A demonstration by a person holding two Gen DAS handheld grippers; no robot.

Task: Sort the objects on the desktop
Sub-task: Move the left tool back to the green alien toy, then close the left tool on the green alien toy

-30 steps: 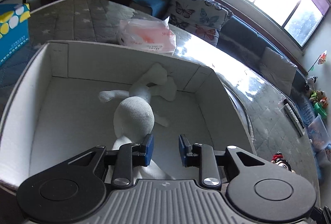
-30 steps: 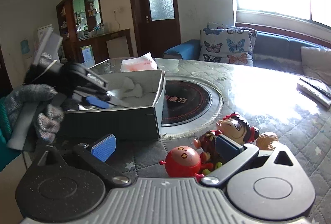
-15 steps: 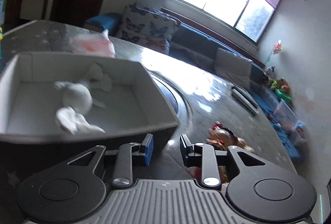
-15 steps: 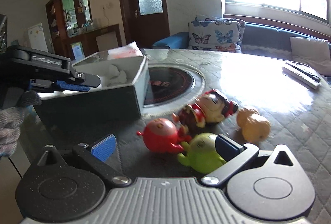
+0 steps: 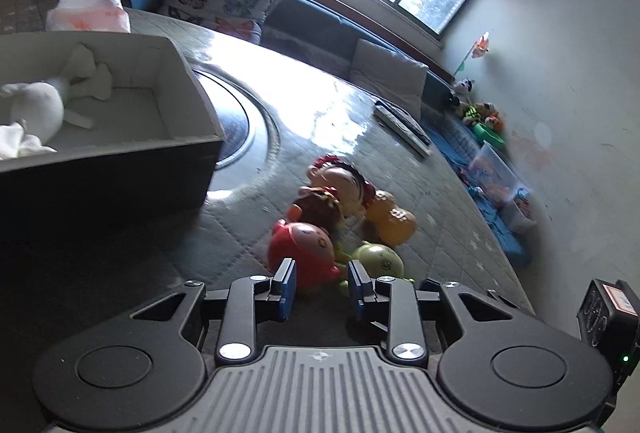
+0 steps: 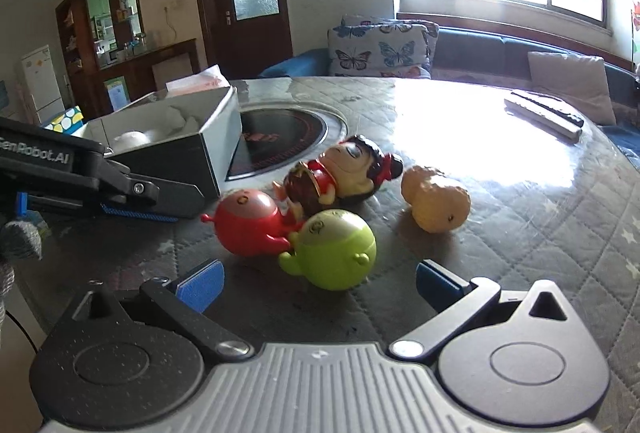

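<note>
A white-lined box (image 5: 192,81) (image 6: 216,137) on the table holds a white plush toy (image 5: 36,105). Beside it lie a red round toy (image 5: 300,245) (image 6: 248,225), a green round toy (image 5: 376,261) (image 6: 332,249), a doll with a red headband (image 5: 340,185) (image 6: 348,169) and a yellow-orange toy (image 5: 390,217) (image 6: 436,201). My left gripper (image 5: 322,287) is open and empty, just short of the red toy; it shows from the side in the right wrist view (image 6: 136,209). My right gripper (image 6: 320,281) is open wide and empty, just short of the green toy.
A round dark hotplate (image 6: 280,137) is set in the quilted table top (image 6: 520,213) next to the box. A remote control (image 6: 540,113) lies far right. A tissue pack (image 5: 88,13) sits behind the box. A sofa with cushions stands beyond the table.
My left gripper has swung from above the box and the plush toy over to the toy group. My right gripper has drawn back a little, bringing the green toy between its open fingers.
</note>
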